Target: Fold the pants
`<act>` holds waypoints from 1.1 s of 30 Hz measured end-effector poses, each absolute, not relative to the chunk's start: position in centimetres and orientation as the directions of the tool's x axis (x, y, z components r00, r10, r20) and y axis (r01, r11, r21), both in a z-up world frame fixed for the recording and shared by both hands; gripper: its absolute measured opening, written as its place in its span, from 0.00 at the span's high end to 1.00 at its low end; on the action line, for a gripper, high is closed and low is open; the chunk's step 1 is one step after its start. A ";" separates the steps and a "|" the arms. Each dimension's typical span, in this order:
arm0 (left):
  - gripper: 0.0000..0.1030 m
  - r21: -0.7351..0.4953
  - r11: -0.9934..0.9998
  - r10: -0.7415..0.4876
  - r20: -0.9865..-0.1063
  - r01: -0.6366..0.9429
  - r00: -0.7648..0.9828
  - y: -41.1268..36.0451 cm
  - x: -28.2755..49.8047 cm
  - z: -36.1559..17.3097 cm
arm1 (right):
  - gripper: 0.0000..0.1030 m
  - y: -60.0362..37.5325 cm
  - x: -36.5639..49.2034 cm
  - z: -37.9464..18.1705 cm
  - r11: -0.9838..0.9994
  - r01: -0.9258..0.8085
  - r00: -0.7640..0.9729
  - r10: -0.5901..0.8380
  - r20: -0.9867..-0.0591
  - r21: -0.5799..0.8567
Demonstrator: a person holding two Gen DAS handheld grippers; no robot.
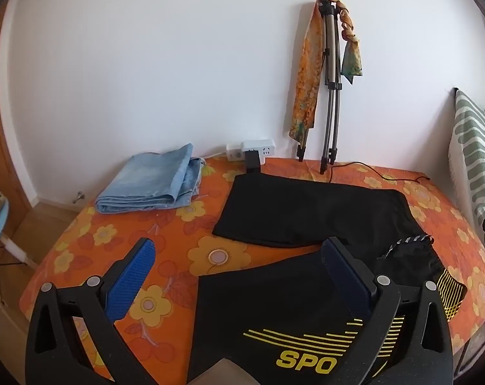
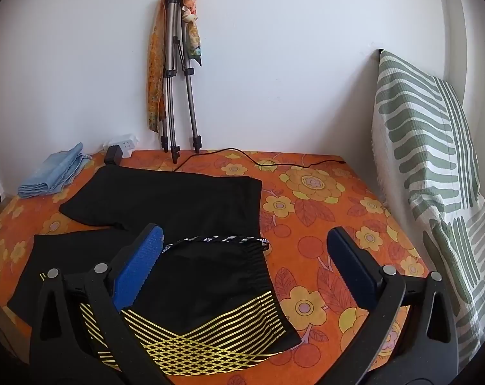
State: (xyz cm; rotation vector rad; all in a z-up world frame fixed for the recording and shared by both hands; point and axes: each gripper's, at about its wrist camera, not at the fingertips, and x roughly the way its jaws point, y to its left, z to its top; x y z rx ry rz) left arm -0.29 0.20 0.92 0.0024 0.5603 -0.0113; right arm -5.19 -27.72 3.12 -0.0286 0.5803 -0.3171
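A: Where are the black pants (image 2: 165,199)?
B: Spread out, unfolded, in front of the tripod (image 2: 178,73).
A: Grippers?
B: Left gripper (image 1: 239,276) and right gripper (image 2: 245,256) both gape, holding nothing. All folding remains.

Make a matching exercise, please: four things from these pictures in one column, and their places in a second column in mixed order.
1. black pants
2. folded jeans
3. tripod
4. striped pillow

a. leaning on the back wall, scarf draped over it
b. far left corner of the bed
c. upright at the bed's right side
d. spread in the middle of the bed

Pairs: 1-d, 2-b, 3-a, 4-c
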 end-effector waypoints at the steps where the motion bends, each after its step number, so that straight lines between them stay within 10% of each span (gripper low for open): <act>1: 0.00 -0.001 1.000 -0.009 -0.532 0.010 0.847 0.2 -0.3 0.9 | 0.00 -27.8 -5.2 3.2 0.951 0.287 0.789 -0.302 -0.536 -0.113; 33: 0.00 0.035 0.999 -0.007 -0.500 0.028 0.866 -0.1 -2.8 1.4 | 0.00 -28.2 -5.6 3.4 0.952 0.285 0.791 -0.299 -0.534 -0.111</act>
